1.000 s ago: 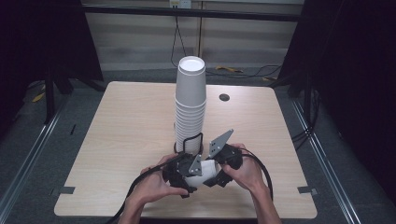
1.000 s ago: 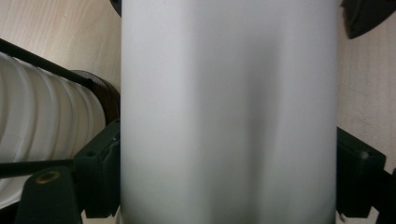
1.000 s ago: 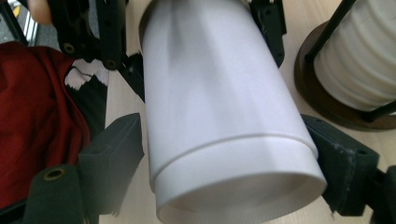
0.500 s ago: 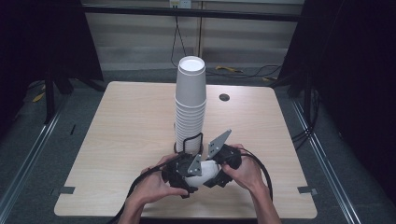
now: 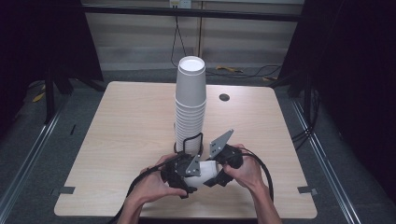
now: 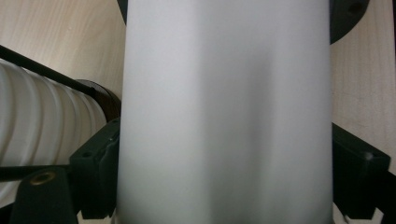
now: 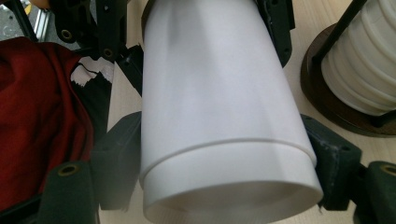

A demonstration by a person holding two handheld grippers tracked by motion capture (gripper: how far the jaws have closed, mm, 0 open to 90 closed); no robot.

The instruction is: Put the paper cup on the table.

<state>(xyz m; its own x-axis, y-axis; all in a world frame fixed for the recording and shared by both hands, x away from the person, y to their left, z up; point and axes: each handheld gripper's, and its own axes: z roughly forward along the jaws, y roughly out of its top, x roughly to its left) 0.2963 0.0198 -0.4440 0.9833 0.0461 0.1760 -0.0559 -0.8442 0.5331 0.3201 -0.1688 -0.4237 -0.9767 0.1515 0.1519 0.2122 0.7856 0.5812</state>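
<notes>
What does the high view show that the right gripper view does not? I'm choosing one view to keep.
High view alone: the cup stack's full height, the table's edges, the dark round spot, both hands. Right gripper view alone: a seam line near the held cup's rim, suggesting nested cups, and red cloth. Both: the held cup between the left gripper and right gripper.

Legible text: none. White cup (image 7: 219, 116) surface plain, unprinted. Cup stack (image 5: 190, 105) plain white, no brand or number. Table (image 5: 116, 140) bare wood, no label readable.
</notes>
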